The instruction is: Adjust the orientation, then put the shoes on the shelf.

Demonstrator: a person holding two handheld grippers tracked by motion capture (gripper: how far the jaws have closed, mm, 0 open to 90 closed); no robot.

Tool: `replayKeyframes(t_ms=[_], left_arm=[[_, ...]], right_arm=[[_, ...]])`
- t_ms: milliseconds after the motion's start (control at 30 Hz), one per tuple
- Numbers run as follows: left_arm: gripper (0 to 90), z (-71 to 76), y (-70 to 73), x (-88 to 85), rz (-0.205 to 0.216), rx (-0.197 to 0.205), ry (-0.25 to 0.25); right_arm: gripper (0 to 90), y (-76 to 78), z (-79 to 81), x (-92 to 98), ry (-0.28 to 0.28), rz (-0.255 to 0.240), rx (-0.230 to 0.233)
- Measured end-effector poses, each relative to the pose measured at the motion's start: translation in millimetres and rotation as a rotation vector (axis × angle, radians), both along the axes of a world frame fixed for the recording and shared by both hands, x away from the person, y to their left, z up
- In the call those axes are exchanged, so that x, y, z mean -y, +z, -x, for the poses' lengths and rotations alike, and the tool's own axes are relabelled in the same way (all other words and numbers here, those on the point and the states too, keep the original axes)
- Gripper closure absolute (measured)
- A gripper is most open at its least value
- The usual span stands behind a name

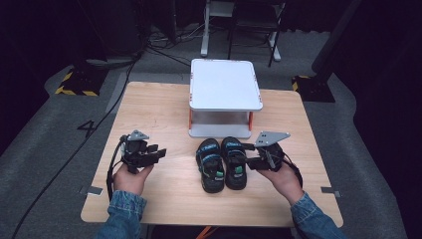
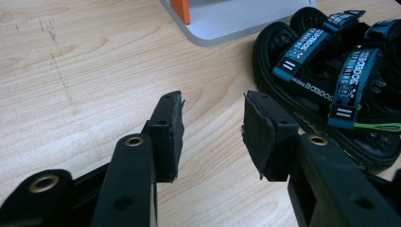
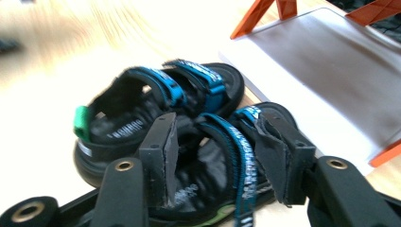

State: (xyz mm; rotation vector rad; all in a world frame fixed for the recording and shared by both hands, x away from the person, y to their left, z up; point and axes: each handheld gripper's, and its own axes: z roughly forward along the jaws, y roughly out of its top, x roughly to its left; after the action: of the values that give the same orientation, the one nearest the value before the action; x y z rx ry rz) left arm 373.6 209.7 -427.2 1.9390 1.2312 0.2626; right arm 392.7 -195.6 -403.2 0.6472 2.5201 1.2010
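Observation:
A pair of small black sandals with blue straps stands side by side at the table's middle front, the left sandal point(image 1: 211, 167) beside the right sandal point(image 1: 235, 163). My right gripper point(image 1: 249, 160) is at the right sandal's outer side. In the right gripper view my right gripper point(image 3: 216, 126) is open, and a blue strap point(image 3: 240, 156) of the near sandal lies between the jaws without the pads pressing on it. My left gripper point(image 1: 160, 153) is held to the left of the sandals, open and empty. In the left gripper view my left gripper point(image 2: 213, 124) stands over bare wood, with the sandals point(image 2: 326, 85) at the right.
A white two-level stand point(image 1: 225, 82) with orange posts stands behind the sandals at the back middle of the wooden table point(image 1: 154, 109). Its lower shelf point(image 3: 331, 71) lies just beyond the sandals. Cables and chair legs are on the grey floor behind the table.

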Motion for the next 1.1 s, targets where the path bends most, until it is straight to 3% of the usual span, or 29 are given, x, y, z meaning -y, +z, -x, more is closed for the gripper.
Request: replayKeyframes(t_ms=[67, 100, 133, 167, 500, 800, 933, 1033, 1100], left_arm=[[58.1, -1.4, -0.2, 1.2, -0.003, 0.001, -0.007], [58.2, -2.5, -0.5, 2.2, -0.008, 0.001, -0.011], [58.2, -2.9, -0.8, 2.6, -0.012, 0.001, -0.018], [58.2, -2.9, -0.8, 2.6, -0.012, 0.001, -0.018], [58.1, 1.0, -0.4, 3.7, -0.017, 0.006, -0.016], [57.0, 7.6, -2.6, -2.2, -0.015, 0.003, 0.002], [56.9, 11.1, -2.6, -4.5, -0.019, 0.007, 0.007], [56.9, 13.7, -4.6, -6.0, -0.021, -0.003, 0.009], [56.9, 15.3, -4.6, -7.2, -0.017, -0.002, 0.018]], right_arm=[[52.5, -1.1, 2.7, 1.1, -0.06, -0.051, -0.066], [52.5, -1.7, 1.7, 1.9, -0.092, -0.093, -0.138], [55.9, -2.4, 0.1, 3.2, -0.095, -0.138, -0.212], [56.6, -2.9, 0.2, 3.5, -0.096, -0.152, -0.234], [54.2, -13.2, 7.5, -15.5, -0.085, -0.081, -0.232], [46.0, -26.1, 5.3, -36.3, -0.102, -0.059, -0.329], [43.9, -26.9, 4.0, -42.8, -0.128, -0.07, -0.343], [43.1, -27.1, 8.6, -51.0, -0.141, -0.008, -0.314], [42.5, -27.8, 11.0, -54.9, -0.156, -0.003, -0.313]])
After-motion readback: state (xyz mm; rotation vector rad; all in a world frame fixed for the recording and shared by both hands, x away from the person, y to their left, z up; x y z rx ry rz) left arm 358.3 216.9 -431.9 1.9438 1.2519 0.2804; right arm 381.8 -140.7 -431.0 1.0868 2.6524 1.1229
